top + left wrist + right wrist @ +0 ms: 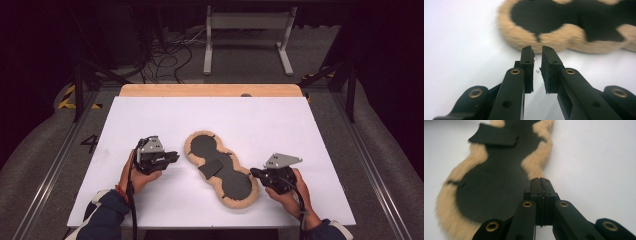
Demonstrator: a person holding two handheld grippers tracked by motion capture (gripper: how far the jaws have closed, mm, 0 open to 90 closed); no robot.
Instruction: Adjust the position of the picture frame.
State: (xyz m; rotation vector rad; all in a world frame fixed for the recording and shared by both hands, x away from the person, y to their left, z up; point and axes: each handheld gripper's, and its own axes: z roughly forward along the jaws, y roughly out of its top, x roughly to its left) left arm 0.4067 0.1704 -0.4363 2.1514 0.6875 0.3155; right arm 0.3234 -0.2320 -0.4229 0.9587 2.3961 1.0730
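- Your left tool sits over the white worktop, just left of the pad, tips pointing toward it.
- In the left gripper view, your left tool has its jaws a narrow gap apart with nothing between them; the pad's fuzzy tan rim lies just ahead of the tips, not touching.
- Your right tool sits at the pad's right side, beside its near lobe, tips pointing left toward it.
- In the right gripper view, your right tool has its jaws pressed together on nothing, and the pad stretches away at the left of the tips.
- The pad lies flat at mid-worktop, slanting from far left to near right: a double-lobed shape, dark face up, tan fleece around the edge.
- A small dark flap lies across the pad's narrow waist; you see it in the right gripper view as a raised strip at the far end.
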